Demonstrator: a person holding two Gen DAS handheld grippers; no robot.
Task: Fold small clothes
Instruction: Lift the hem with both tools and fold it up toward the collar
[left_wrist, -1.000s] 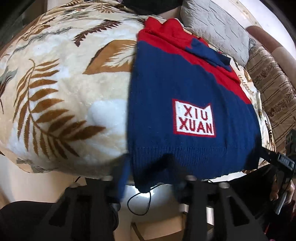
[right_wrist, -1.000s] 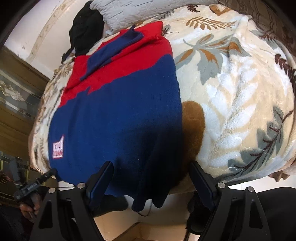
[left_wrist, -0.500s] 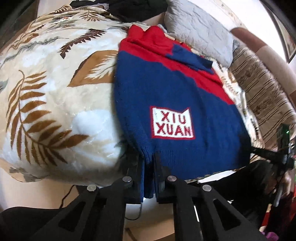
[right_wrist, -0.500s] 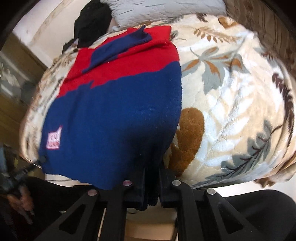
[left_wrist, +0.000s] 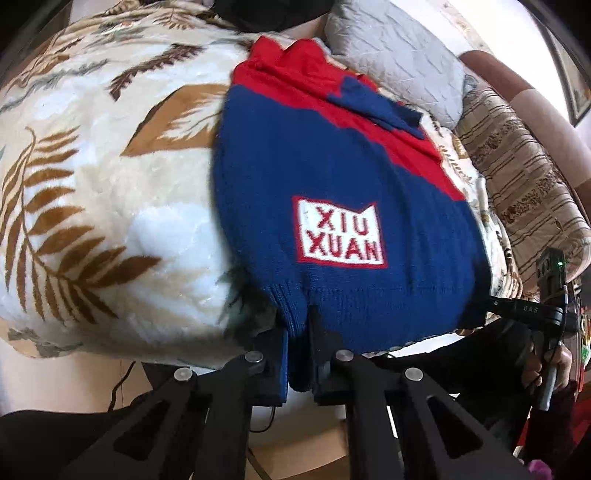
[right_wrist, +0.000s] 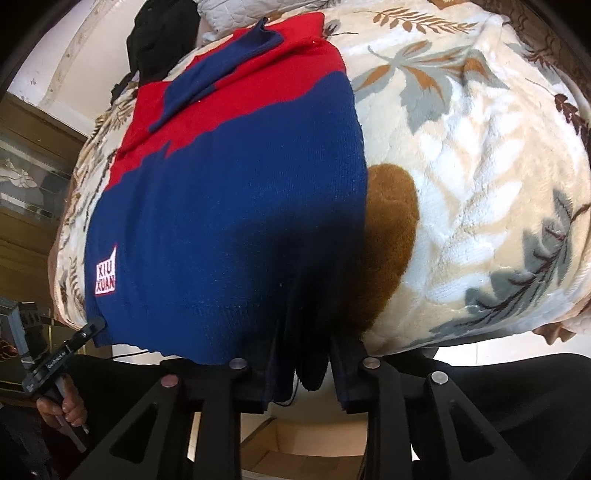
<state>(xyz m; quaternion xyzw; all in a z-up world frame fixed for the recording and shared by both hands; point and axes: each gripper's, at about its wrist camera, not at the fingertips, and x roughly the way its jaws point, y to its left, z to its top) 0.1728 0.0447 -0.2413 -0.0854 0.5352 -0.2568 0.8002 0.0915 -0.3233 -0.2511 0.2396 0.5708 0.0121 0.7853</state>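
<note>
A small navy and red knit sweater (left_wrist: 332, 177) with a white "XIU XUAN" patch (left_wrist: 338, 232) lies flat on a leaf-print blanket (left_wrist: 92, 206), hem toward me. My left gripper (left_wrist: 298, 354) is shut on the hem's left corner. In the right wrist view the sweater (right_wrist: 229, 192) fills the middle, and my right gripper (right_wrist: 301, 363) is shut on the hem's right corner. Each gripper also shows at the edge of the other view, the right one (left_wrist: 524, 310) and the left one (right_wrist: 70, 347).
A grey quilted pillow (left_wrist: 399, 55) and a striped sofa cushion (left_wrist: 524, 177) lie behind the sweater. A black garment (right_wrist: 159, 33) sits at the far end of the blanket (right_wrist: 480, 147). The blanket's front edge overhangs a pale floor with a cable.
Both grippers went from open at the hem to shut on its corners. The hem fabric now bunches between the fingers and the views have moved slightly closer.
</note>
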